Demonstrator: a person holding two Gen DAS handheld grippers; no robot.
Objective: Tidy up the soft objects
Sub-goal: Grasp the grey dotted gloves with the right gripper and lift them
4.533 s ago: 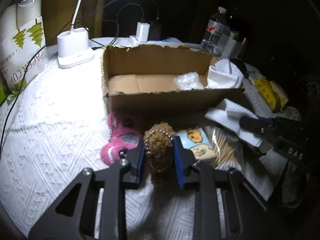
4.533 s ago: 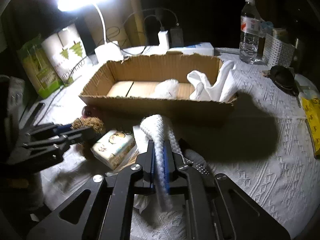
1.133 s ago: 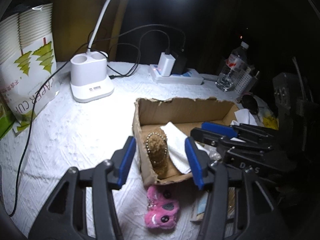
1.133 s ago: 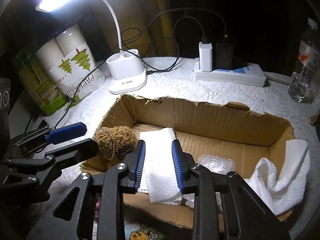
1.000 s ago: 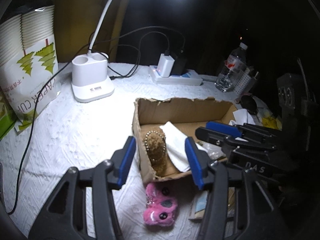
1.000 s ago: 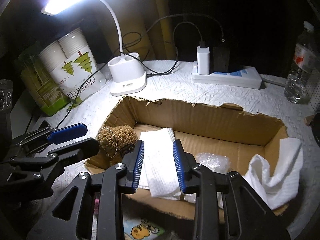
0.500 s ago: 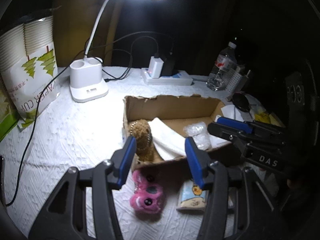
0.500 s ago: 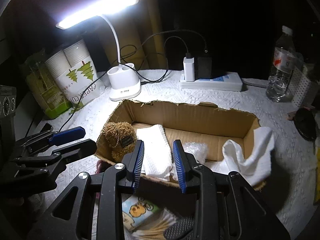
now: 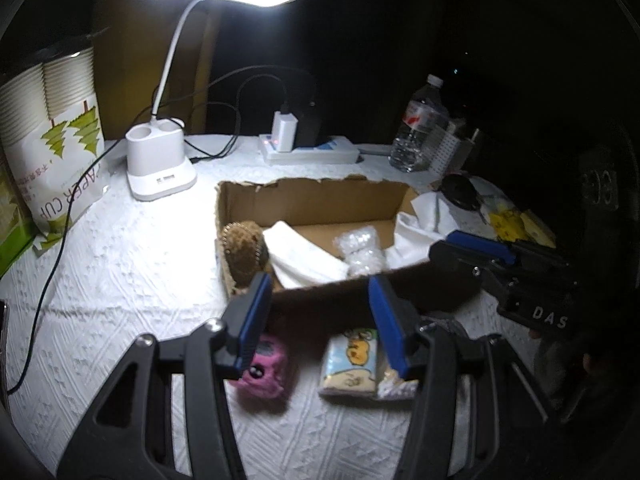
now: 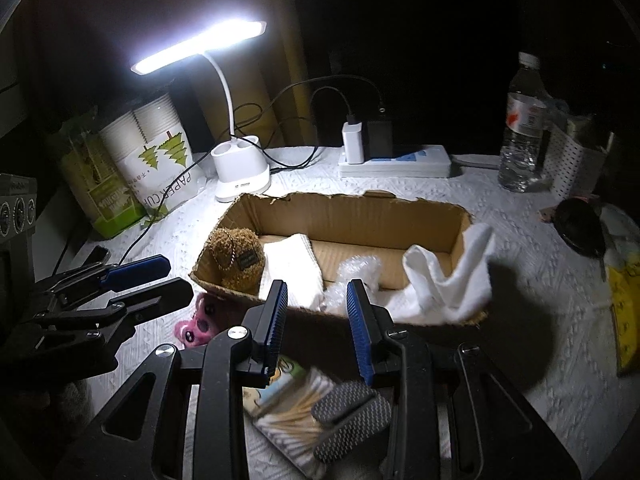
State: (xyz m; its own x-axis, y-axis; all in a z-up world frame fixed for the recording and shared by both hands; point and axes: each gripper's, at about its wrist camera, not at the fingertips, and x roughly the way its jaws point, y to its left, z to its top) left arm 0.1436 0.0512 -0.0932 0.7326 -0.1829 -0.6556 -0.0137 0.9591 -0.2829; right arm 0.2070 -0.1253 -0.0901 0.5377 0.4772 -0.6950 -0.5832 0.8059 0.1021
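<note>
A torn cardboard box [image 9: 312, 200] [image 10: 344, 216] lies on the white tablecloth. A brown teddy bear [image 9: 244, 252] [image 10: 236, 256] sits in its left end. Beside the bear lie a folded white cloth [image 9: 304, 258] [image 10: 294, 268] and bubble wrap [image 9: 360, 248]. A white towel [image 10: 444, 276] drapes over the right end. In front of the box are a pink plush toy [image 9: 266, 372] [image 10: 196, 324], a tissue pack [image 9: 352, 364], cotton swabs [image 10: 288, 428] and a grey patterned cloth [image 10: 352, 412]. My left gripper [image 9: 320, 284] and right gripper [image 10: 317, 292] both hang open and hold nothing, short of the box's near wall.
A lit desk lamp [image 9: 160, 168] and a bag of paper cups [image 9: 52, 160] stand at the back left. A power strip [image 9: 308, 152] with cables, a water bottle [image 10: 524, 136] and a white perforated basket [image 10: 576, 164] line the back. A yellow pack [image 10: 624, 312] lies far right.
Both grippers have drawn back and upward from the box. Earlier the left gripper held the bear and the right held the white cloth; both now lie in the box.
</note>
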